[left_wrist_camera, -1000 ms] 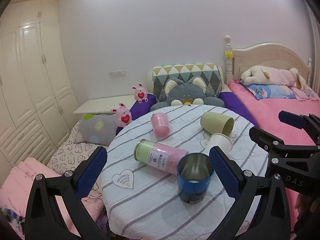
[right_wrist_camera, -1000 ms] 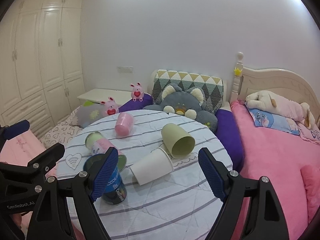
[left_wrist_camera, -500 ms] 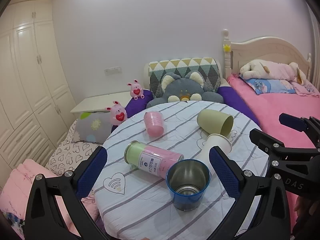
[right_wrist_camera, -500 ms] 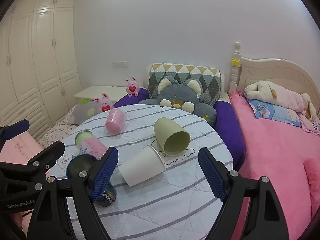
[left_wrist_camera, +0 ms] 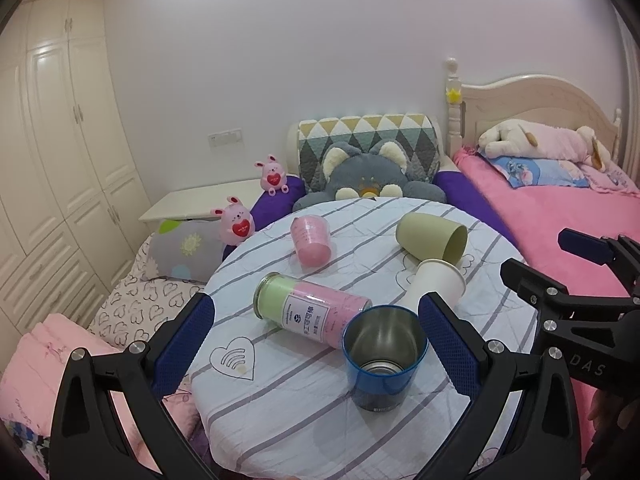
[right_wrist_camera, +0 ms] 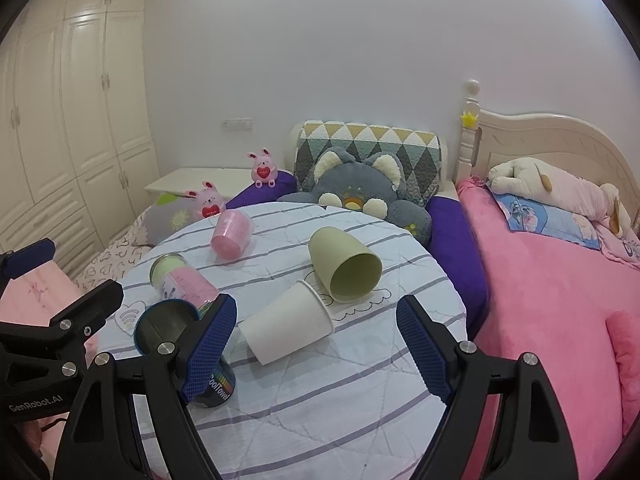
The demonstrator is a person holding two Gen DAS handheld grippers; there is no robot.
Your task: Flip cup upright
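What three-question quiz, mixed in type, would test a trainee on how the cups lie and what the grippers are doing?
1. True or false: the blue metal cup stands upright.
2. Which lies nearest the white paper cup's open end? A) pink plastic cup B) pale green plastic cup C) pink-and-green canister
3. Fill in: the left gripper and right gripper are both ____ and hold nothing.

Key: 1 true; 2 B; 3 open.
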